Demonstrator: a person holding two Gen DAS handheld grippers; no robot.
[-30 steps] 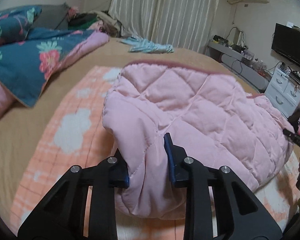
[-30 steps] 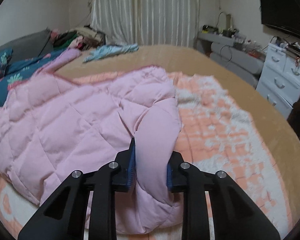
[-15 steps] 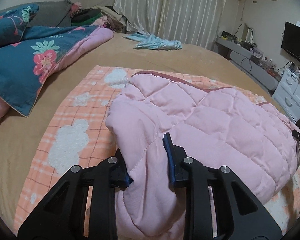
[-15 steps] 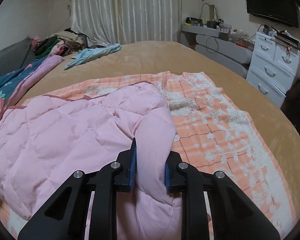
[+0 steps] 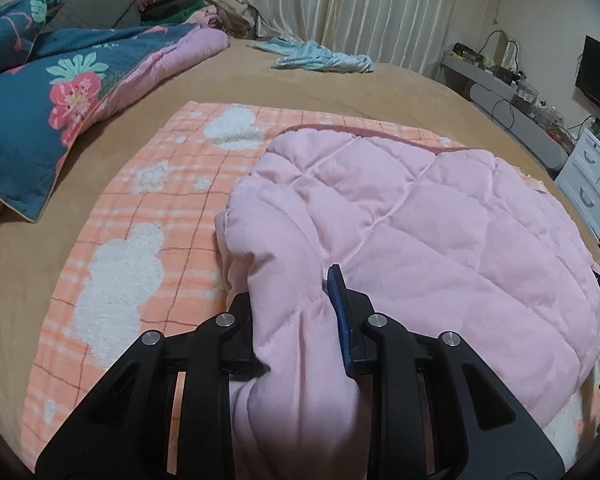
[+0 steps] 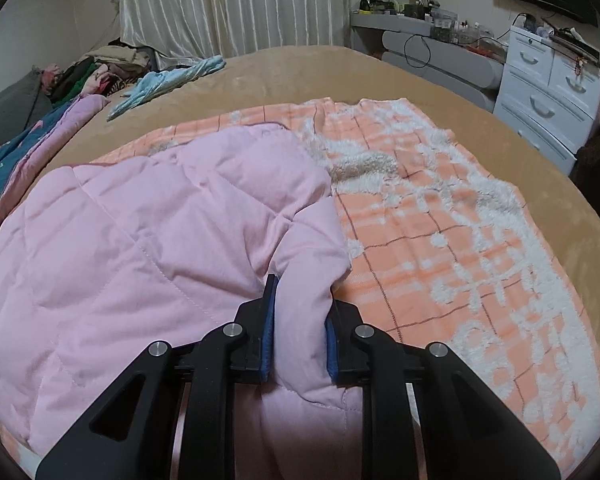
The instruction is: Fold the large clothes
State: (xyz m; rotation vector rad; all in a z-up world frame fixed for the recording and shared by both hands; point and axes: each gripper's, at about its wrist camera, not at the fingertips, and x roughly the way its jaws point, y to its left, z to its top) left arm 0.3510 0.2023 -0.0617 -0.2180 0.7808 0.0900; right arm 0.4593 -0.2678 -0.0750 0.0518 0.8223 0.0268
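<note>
Pink quilted garment [image 5: 420, 216] pinched by downward-angled left gripper [image 5: 296, 320] and right gripper [image 6: 300, 316].

right gripper [image 6: 300, 312] clamping pink quilted garment [image 6: 140, 248], orange blanket [image 6: 440, 248]

I see a wide bed [image 5: 340, 92] covered in a tan plush sheet. Directly on it lies an orange checked blanket [image 5: 148, 216] with fluffy white patches, spread flat across the near part. On that blanket rests the pink quilted garment [image 5: 440, 232], so it does not touch the tan sheet itself as far as I can tell. Toward the far edge, well apart from the blanket, a crumpled light-blue cloth [image 5: 324, 60] lies on the sheet. Along the left side a dark teal floral duvet [image 5: 48, 112] with a pink lining is bunched up, and a pile of mixed clothes [image 6: 100, 68] sits in the far left corner.
</note>
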